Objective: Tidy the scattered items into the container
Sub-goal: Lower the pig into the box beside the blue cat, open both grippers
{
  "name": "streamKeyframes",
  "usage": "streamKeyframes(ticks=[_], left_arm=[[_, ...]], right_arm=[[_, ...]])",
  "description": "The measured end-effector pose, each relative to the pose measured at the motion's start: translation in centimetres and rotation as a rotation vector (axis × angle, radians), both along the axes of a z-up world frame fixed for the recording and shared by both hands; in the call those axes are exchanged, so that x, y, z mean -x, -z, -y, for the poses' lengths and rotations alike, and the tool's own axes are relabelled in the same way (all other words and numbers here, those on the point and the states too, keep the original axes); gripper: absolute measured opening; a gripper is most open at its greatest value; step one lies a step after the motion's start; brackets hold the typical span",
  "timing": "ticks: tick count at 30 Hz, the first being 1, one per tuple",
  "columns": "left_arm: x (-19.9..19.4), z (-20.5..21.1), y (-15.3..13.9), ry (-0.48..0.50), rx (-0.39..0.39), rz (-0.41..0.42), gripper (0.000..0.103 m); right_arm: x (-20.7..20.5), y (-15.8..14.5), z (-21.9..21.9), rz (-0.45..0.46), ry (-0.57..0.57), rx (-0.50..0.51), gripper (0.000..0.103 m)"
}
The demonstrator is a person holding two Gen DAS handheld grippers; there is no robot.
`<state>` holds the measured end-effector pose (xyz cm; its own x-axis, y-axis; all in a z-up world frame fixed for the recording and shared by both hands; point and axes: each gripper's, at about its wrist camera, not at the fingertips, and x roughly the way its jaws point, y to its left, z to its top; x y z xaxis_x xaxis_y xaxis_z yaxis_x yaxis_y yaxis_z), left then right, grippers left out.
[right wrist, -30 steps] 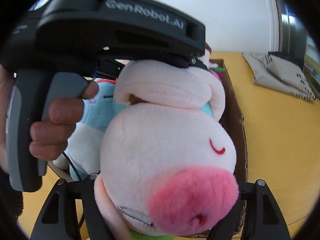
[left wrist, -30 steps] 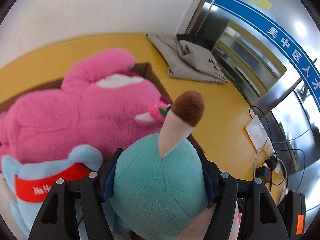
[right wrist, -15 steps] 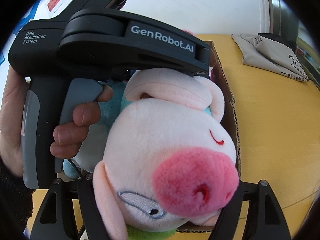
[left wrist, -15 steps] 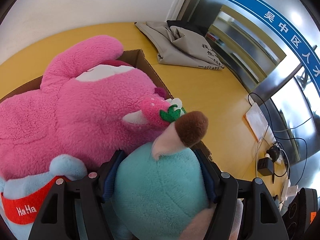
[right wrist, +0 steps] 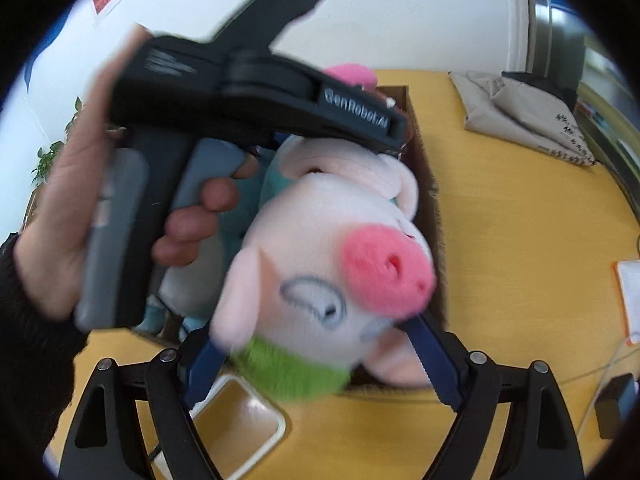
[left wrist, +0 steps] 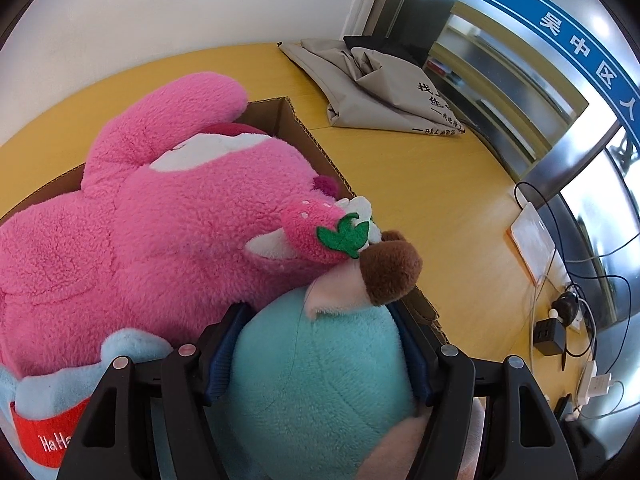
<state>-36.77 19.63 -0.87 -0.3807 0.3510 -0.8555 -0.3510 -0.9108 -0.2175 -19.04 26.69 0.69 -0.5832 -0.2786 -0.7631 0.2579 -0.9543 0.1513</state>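
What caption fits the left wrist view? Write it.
Left claw grips a teal plush toy beside a pink plush bear in a brown cardboard box.

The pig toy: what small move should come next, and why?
Probably open the left gripper to drop the pig into the box: its teal body hangs clamped over the box, and the right gripper has just been opening its jaws, loose around the head.

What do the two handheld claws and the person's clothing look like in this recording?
Both claws are matte black plastic with silver screws and dark blue ribbed pads. The left claw, seen from the right wrist camera, has a pistol-style handle with grey grip panels and white "GenRobot.AI" lettering along its black top bar. The left hand emerges from a black knitted sleeve.
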Motion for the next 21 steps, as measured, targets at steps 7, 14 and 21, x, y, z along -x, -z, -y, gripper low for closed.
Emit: streamKeyframes(ticks=[7,14,21], left_arm=[[-0.2,-0.2,0.1,0.012,0.032,-0.021,0.073],[-1.5,-0.2,-0.1,0.024,0.086,-0.093,0.073],[-2.0,-1.1,0.5,0.015,0.120,-0.117,0.075]], right_arm=[[0.9,-0.5,-1.3,-0.019,-0.031,0.061,0.041],[1.2,2.3,0.5,0.028,-0.059,-0.032,0.037],[0.1,1.1,-0.3,-0.009,0.009,0.012,0.057]])
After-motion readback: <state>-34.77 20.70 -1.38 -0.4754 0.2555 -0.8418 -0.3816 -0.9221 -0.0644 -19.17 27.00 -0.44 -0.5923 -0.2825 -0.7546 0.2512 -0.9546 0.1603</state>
